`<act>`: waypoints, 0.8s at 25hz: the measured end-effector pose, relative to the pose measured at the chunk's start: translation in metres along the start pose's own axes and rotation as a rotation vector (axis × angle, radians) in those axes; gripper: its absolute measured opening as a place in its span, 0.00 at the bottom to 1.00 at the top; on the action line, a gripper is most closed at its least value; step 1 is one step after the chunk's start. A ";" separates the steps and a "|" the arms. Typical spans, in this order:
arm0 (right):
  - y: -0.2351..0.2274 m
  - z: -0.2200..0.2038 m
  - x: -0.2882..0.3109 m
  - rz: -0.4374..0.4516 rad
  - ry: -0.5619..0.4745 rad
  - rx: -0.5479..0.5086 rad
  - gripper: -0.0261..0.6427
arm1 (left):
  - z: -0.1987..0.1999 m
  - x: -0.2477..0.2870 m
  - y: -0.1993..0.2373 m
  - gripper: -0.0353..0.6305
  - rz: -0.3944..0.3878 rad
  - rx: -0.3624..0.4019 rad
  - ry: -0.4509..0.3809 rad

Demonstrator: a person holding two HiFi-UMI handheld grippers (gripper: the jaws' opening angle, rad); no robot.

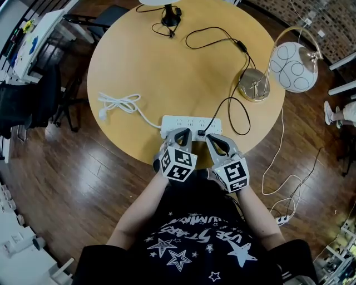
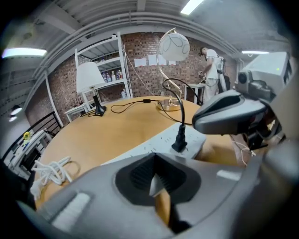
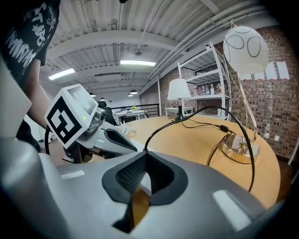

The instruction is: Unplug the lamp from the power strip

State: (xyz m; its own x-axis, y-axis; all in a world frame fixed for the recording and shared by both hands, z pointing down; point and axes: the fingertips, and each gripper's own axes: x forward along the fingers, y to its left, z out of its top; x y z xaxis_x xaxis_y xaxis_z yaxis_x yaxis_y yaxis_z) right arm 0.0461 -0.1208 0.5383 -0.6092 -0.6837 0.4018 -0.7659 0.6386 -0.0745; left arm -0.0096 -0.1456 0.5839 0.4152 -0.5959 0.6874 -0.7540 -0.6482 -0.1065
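A white power strip (image 1: 191,126) lies near the front edge of the round wooden table (image 1: 167,67). A black plug (image 1: 201,132) sits in it, and its black cord (image 1: 236,119) runs to the brass base (image 1: 255,84) of a lamp with a white globe shade (image 1: 293,67). My left gripper (image 1: 179,138) is shut and empty at the strip's near edge, left of the plug (image 2: 180,140). My right gripper (image 1: 213,140) is shut and empty just right of the plug. The cord (image 3: 154,133) rises just beyond the right gripper's (image 3: 145,158) tips. From the left gripper (image 2: 155,158), the strip (image 2: 161,142) lies just ahead.
The strip's own white cord (image 1: 119,103) lies coiled on the table's left. A second lamp (image 1: 168,12) with a black base and cord stands at the far edge. White cables and another strip (image 1: 282,218) lie on the wooden floor at right. Chairs (image 1: 67,94) stand at left.
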 end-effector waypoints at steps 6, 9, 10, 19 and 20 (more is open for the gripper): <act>-0.001 -0.003 0.004 0.012 0.012 -0.006 0.05 | -0.001 0.001 -0.001 0.06 -0.009 0.004 -0.006; 0.005 -0.001 0.008 0.048 0.034 -0.014 0.05 | -0.001 0.001 -0.001 0.06 -0.004 -0.004 -0.005; 0.007 -0.003 0.009 0.062 0.049 -0.018 0.05 | -0.001 0.001 -0.001 0.06 -0.002 -0.002 -0.003; 0.015 -0.011 0.020 0.131 0.114 -0.097 0.23 | -0.001 0.001 0.000 0.06 -0.018 -0.044 -0.017; 0.015 -0.011 0.021 0.129 0.116 -0.106 0.24 | -0.001 0.001 0.000 0.06 -0.019 -0.046 -0.017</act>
State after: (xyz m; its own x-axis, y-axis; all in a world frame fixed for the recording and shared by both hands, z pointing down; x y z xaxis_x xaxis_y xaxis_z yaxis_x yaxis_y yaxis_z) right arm 0.0240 -0.1215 0.5558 -0.6686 -0.5521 0.4981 -0.6531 0.7563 -0.0385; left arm -0.0098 -0.1456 0.5854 0.4379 -0.5923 0.6763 -0.7686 -0.6369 -0.0602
